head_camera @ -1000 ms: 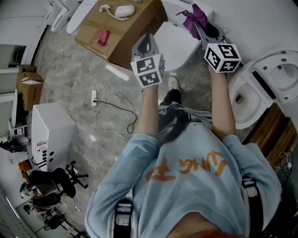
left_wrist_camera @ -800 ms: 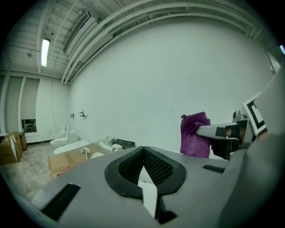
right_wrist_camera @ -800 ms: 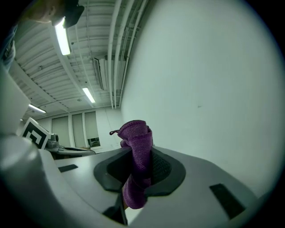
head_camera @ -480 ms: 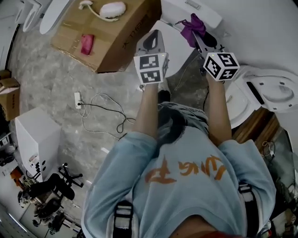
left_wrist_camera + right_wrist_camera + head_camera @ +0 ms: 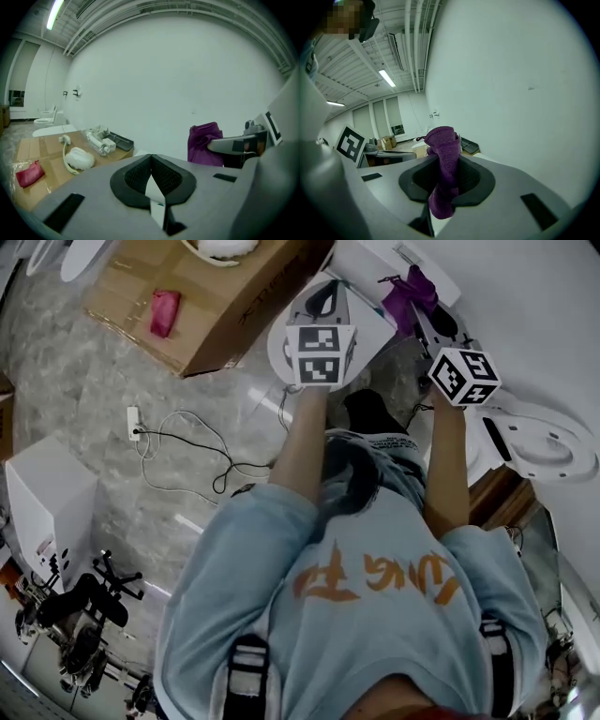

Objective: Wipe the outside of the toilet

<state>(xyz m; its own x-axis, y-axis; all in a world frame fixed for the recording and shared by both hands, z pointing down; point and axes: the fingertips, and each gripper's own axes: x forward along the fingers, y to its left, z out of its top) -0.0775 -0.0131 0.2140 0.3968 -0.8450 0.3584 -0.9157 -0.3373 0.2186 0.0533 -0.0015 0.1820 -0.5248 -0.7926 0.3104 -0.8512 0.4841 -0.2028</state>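
Compared with a second ago, both grippers are carried further forward and the whole head view is shifted towards the wall. The cardboard box is now seen higher and is cut off by the top edge, and less is shown of the bowl of the second toilet at the right. The toilet to be wiped is thereby brought directly below and between the two grippers. No contact with it is shown, so the wiping is judged not yet begun, with the approach close to done.

The left gripper is held with its jaws pressed together and nothing between them. The right gripper is clamped on a purple cloth, which is bunched above the jaws and hangs out below them; that hold is unchanged across the head pictures. Both gripper views are aimed roughly level at the white wall, so the cloth is judged to be held above the toilet, not against it.

The toilet is seen as white and glossy, with its lid closed. Its tank is set at the wall, and the box stands just beside it on the grey mottled floor. Much of its bowl is hidden behind the grippers, so no dirt can be made out.
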